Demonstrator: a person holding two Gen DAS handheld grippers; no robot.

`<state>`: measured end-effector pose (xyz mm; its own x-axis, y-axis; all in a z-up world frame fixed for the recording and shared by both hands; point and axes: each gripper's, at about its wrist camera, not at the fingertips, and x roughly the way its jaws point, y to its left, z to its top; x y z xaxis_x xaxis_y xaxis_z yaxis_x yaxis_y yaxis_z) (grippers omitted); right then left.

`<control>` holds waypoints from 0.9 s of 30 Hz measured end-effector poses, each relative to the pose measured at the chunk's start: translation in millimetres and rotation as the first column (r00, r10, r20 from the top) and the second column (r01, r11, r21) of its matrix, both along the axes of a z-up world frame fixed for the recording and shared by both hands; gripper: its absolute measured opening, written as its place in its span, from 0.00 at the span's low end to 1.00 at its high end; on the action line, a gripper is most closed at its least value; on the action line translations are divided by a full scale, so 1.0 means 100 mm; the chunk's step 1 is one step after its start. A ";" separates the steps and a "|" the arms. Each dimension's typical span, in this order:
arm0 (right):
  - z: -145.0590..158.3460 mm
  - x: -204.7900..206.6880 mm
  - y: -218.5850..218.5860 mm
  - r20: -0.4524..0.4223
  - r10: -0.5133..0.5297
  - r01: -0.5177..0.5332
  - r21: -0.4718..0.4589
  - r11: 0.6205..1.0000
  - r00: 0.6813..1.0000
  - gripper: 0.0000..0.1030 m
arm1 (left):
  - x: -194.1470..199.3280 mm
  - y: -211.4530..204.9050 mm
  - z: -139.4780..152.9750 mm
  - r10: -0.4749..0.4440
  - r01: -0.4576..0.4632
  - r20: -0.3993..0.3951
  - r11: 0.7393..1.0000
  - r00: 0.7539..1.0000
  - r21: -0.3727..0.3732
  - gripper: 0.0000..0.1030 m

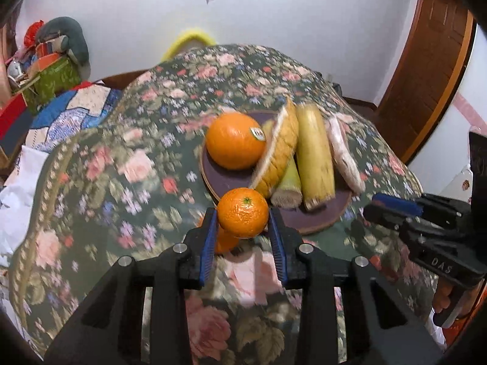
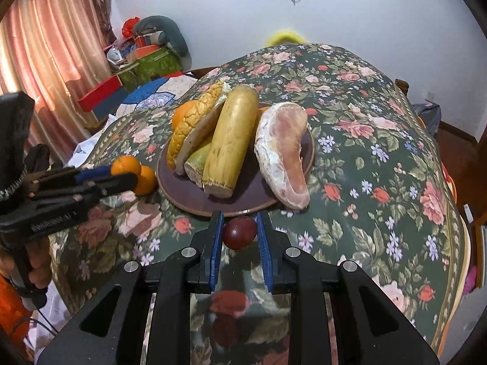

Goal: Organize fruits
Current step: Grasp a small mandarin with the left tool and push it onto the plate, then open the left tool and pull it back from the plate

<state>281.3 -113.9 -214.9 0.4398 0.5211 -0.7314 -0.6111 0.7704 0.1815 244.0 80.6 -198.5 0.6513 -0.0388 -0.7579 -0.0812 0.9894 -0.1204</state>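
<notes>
Pinching a mandarin (image 1: 243,212) across its widest part, left gripper (image 1: 243,228) with both blue pads (image 1: 208,243) pressed to the peel, fruit raised just short of the plate (image 1: 225,179); second mandarin (image 2: 146,179) down on the floral table (image 2: 365,152) beside the plate rim, half hidden below the first

Straddling a dark red plum (image 2: 239,232), right gripper (image 2: 239,243) with fingers spread a little wider than the fruit, slim gaps showing on both sides, plum apparently resting on the cloth just in front of the plate

Judging the mandarin light, round, loose-skinned and slightly yielding: gentle pressure enough, hard squeezing likely to bruise or split segments, grip at the equator best, stem end clear of the pads

Judging the plum small, smooth, firmer but slick: apt to roll or squirt forward from an off-centre close, so pads square to its middle, low enough to catch the widest girth

Already crowding the plate: big orange (image 1: 236,140) with sticker, netted yellow wedge (image 1: 281,149), two pale stalks (image 1: 315,158), pink pomelo slice (image 2: 284,152) hanging over the rim; bare plate left mostly at the near left edge, so rolling off a real risk for any round fruit set there
</notes>
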 end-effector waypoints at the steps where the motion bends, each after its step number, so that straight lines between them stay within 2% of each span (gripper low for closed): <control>1: 0.00 0.02 0.02 0.003 0.002 -0.002 -0.001 1.000 1.000 0.20 | 0.03 0.03 0.00 0.004 -0.004 0.000 1.000 1.000 0.000 0.32; 13: -0.07 0.20 0.21 0.014 0.030 -0.029 -0.029 0.999 0.999 0.20 | 0.45 0.18 -0.16 0.008 -0.009 -0.038 1.000 0.999 -0.012 0.32; 22: -0.12 0.24 0.20 0.011 0.037 -0.037 -0.035 0.999 0.999 0.20 | 0.57 0.15 -0.24 -0.003 0.003 -0.053 1.000 0.999 -0.016 0.33; 27: -0.11 0.24 0.21 0.005 0.034 -0.034 -0.042 0.999 0.999 0.22 | 0.55 0.15 -0.20 -0.001 0.000 -0.046 1.000 0.999 -0.007 0.37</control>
<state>305.8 -93.1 -226.2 0.4265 0.5047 -0.7506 -0.6377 0.7563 0.1462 299.1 95.6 -218.9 0.6154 -0.0446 -0.7869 -0.0864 0.9886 -0.1236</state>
